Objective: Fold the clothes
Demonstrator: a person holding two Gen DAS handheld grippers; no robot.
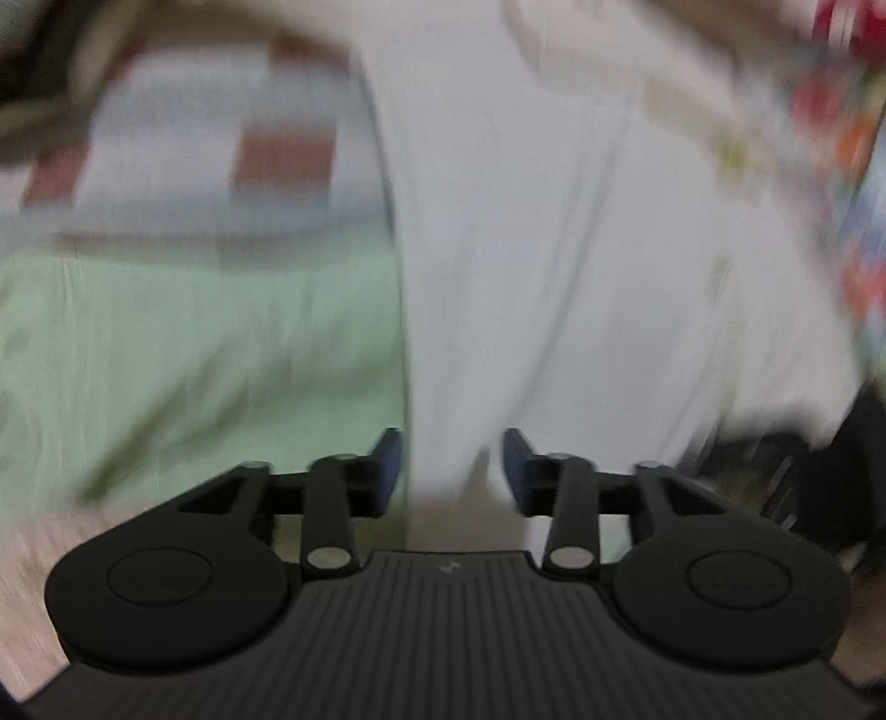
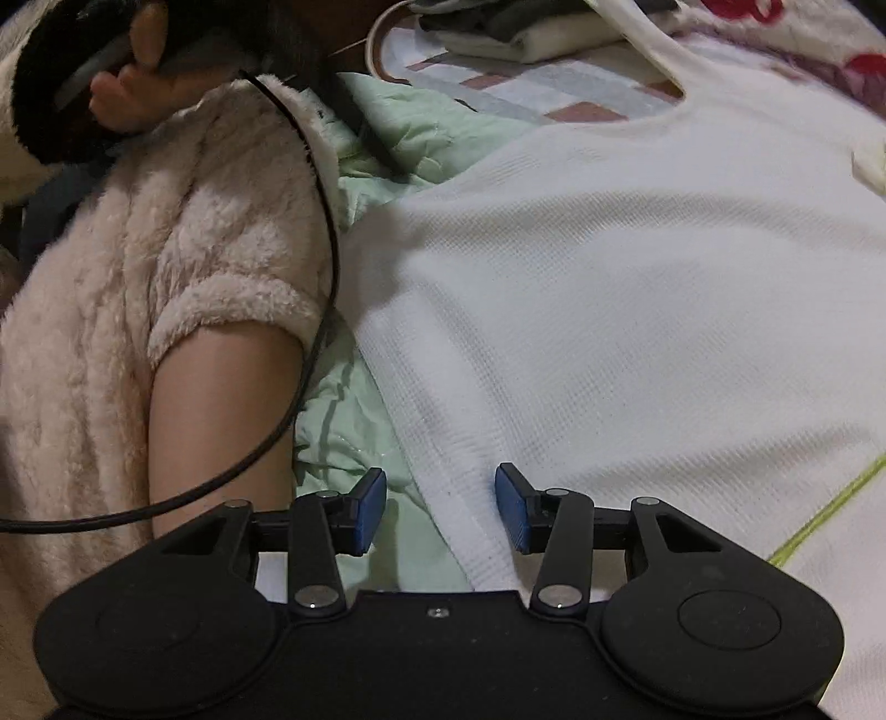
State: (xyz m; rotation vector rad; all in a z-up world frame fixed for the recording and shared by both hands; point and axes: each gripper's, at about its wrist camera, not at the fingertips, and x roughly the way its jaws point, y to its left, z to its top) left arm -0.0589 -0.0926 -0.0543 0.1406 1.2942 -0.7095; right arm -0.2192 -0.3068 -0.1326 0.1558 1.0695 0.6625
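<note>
A white ribbed tank top [image 2: 637, 288] lies spread on a pale green sheet [image 2: 354, 421]. In the blurred left wrist view it shows as a white cloth [image 1: 554, 249] ahead of my left gripper [image 1: 451, 468], which is open with the cloth's left edge between its blue pads, not clamped. My right gripper [image 2: 440, 507] is open, its blue pads astride the top's hemmed side edge [image 2: 470, 526]. A thin yellow-green line [image 2: 830, 509] crosses the cloth at the right.
The person's bare forearm and fluffy cream sleeve [image 2: 166, 277] lie at the left, with a black cable [image 2: 310, 354] across them. A checked blanket [image 1: 210, 149] and folded clothes [image 2: 526, 33] lie beyond. A colourful floral fabric [image 1: 853, 166] borders the right.
</note>
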